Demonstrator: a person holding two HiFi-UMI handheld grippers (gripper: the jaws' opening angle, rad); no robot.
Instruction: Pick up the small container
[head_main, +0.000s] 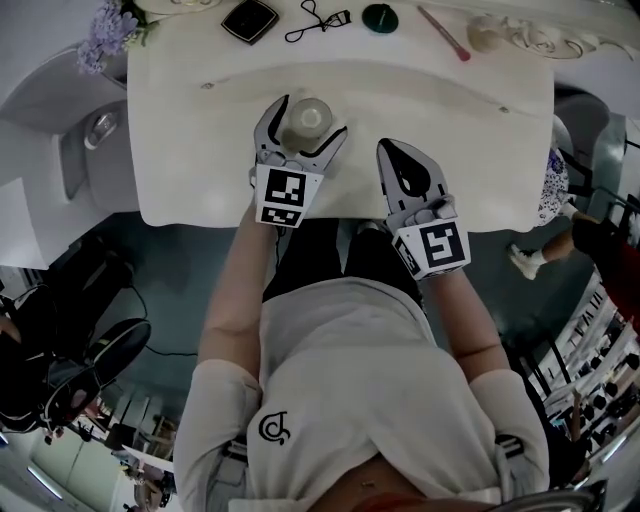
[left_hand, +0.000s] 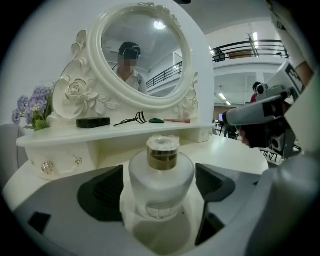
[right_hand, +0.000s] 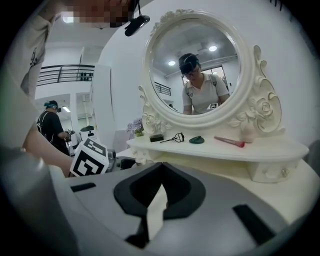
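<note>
Straddling the small bottle (left_hand: 161, 175) on the dressing table (head_main: 470, 140), the left gripper (head_main: 310, 115) stands wide open, pads clear of the glass; the right gripper (head_main: 395, 155) rests shut and empty nearby; next, I'd say, close squarely on the body, then lift.

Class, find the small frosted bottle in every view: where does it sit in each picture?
Head view: small frosted bottle, upper centre, inside the left tongs.
Left gripper view: low centre, jaws apart around it.
Right gripper view: not in it.
Shared landmark: the black eyelash curler.
</note>
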